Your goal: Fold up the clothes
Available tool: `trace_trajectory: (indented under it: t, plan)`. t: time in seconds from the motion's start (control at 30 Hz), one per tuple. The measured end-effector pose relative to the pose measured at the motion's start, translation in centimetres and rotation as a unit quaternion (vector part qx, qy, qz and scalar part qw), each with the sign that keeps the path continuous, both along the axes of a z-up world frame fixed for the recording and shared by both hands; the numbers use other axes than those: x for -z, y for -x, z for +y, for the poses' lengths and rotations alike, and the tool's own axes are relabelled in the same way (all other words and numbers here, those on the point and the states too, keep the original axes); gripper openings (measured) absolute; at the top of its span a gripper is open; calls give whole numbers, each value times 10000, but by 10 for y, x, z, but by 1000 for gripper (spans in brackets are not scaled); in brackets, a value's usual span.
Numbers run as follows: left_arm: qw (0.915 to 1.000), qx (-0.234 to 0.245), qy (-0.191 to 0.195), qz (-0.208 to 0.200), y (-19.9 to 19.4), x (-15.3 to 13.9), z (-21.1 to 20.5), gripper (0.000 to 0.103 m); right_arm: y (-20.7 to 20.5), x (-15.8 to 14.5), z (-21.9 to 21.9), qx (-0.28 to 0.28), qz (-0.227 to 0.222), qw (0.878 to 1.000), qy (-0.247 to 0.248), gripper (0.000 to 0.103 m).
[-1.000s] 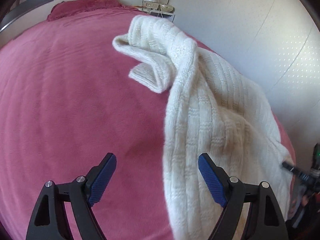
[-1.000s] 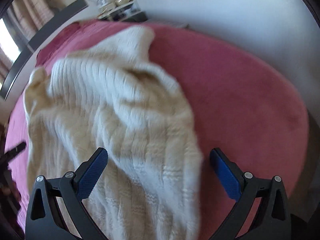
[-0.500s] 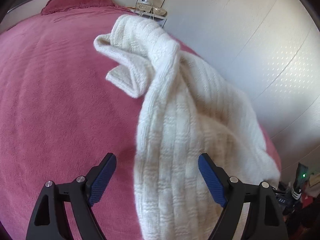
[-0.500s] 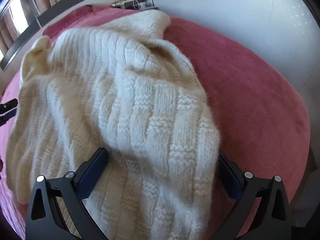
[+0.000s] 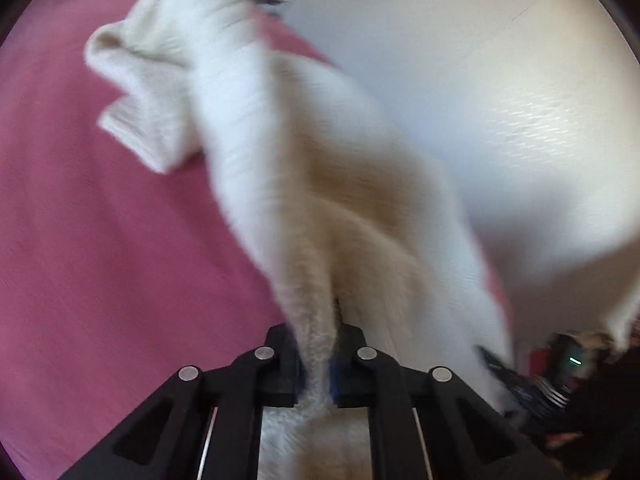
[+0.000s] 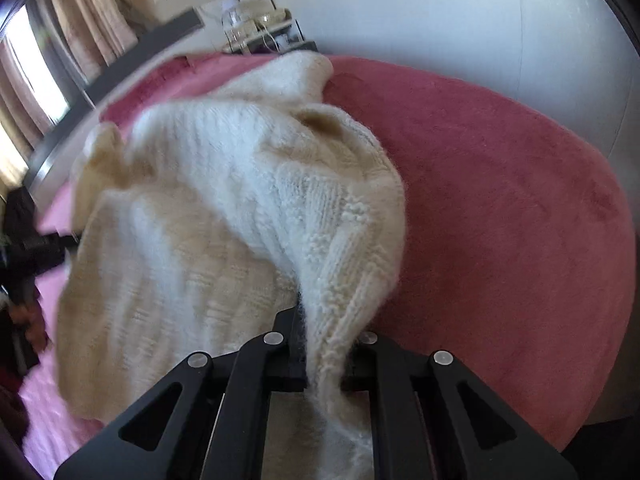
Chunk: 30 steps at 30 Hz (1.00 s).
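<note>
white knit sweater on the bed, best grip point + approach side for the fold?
The near hem corners, approached low from the bed's near edge. The white knit sweater lies lengthwise away from the tools on the pink blanket, so its near edge bunches easily into a pinch. Both are already there: left tool and right tool are each shut on a gathered corner.

The sweater [image 6: 248,200] is showing as thick cream knit wool, ribbed and fuzzy, with loose fibres standing off its edges. The bedspread [image 6: 500,208] at three o'clock is looking like soft pink plush cloth, matt and short-napped. Both the right gripper [image 6: 326,354] and the left gripper [image 5: 316,360] are appearing as matt black plastic with shiny metal rivets. The wall [image 5: 480,80] at one o'clock is looking smooth, faintly dimpled.
</note>
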State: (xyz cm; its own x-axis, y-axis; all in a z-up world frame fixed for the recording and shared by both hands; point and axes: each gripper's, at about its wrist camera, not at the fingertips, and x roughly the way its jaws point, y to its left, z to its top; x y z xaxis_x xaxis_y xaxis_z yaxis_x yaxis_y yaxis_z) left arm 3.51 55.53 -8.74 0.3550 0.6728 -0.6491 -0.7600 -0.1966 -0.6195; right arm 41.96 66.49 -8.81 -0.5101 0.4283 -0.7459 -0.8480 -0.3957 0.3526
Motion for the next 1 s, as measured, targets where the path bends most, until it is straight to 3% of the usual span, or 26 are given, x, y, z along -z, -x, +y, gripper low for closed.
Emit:
trace_trajectory:
  t: [0.07, 0.17, 0.27, 0.43, 0.6, 0.73, 0.87, 0.9, 0.97, 1.0]
  plan:
    - [9981, -86, -440, -419, 4, -18, -23, 6, -1, -6, 1, -12, 588, 9982, 88, 7]
    - [9882, -213, -1097, -1044, 10, -44, -58, 6, 1, -22, -11, -244, 1304, 9910, 153, 7]
    - [9762, -402, -1466, -1547, 32, -68, -85, 6, 2, -39, -14, -360, 2152, 9754, 299, 7]
    - [9553, -729, -2073, -1977, 98, -116, -93, 6, 25, -77, 10, -601, 3142, 9469, 319, 7]
    - [9444, -1305, -2689, -1369, 180, -233, -147, 6, 110, -196, 19, -1304, 3622, 9226, -254, 7]
    - [9281, -1770, -3161, -856, 246, -328, -194, 6, 181, -297, 19, -1887, 3981, 8947, -742, 7]
    - [9050, -2142, -3675, -75, 290, -439, -306, 6, 253, -399, 20, -2455, 4309, 8597, -1224, 7]
    - [8999, -2165, -3783, 130, 294, -461, -336, 6, 264, -412, 3, -2631, 4374, 8506, -1262, 7]
    - [8963, -2111, -3868, 500, 286, -491, -391, 7, 285, -437, -30, -2978, 4499, 8313, -1336, 7]
    - [8986, -2101, -3801, 616, 280, -498, -418, 7, 296, -450, -47, -3150, 4559, 8210, -1371, 7]
